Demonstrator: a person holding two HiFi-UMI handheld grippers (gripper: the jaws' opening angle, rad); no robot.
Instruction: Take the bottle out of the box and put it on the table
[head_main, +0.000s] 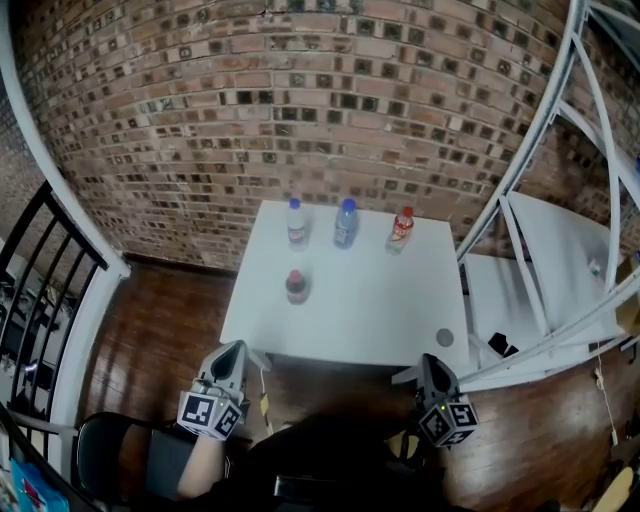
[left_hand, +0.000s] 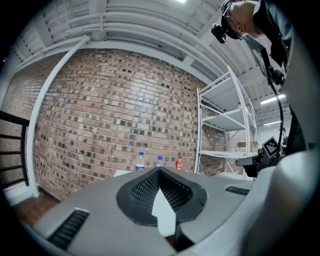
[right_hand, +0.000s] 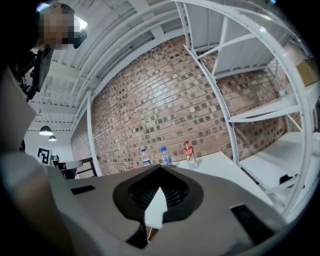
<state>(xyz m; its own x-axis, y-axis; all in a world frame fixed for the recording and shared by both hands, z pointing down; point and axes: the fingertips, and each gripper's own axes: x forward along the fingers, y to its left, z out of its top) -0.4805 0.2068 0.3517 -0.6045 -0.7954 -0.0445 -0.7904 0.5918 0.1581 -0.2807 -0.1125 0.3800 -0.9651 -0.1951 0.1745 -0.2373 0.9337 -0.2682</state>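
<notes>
Left tool (head_main: 236, 350) and right tool (head_main: 430, 362) are both pinched closed and empty, short of the worktop (head_main: 370, 315). Four bottles (head_main: 346, 222) stand on it, the nearest bottle (head_main: 296, 286) alone; no box shows. Reaching in without opening the jaws would likely topple it.

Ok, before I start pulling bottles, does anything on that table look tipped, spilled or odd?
Nothing is tipped or spilled. The three bottles in the far row and the nearer red-capped bottle stand upright on the white table. Only oddity: no box shows in any view.
</notes>
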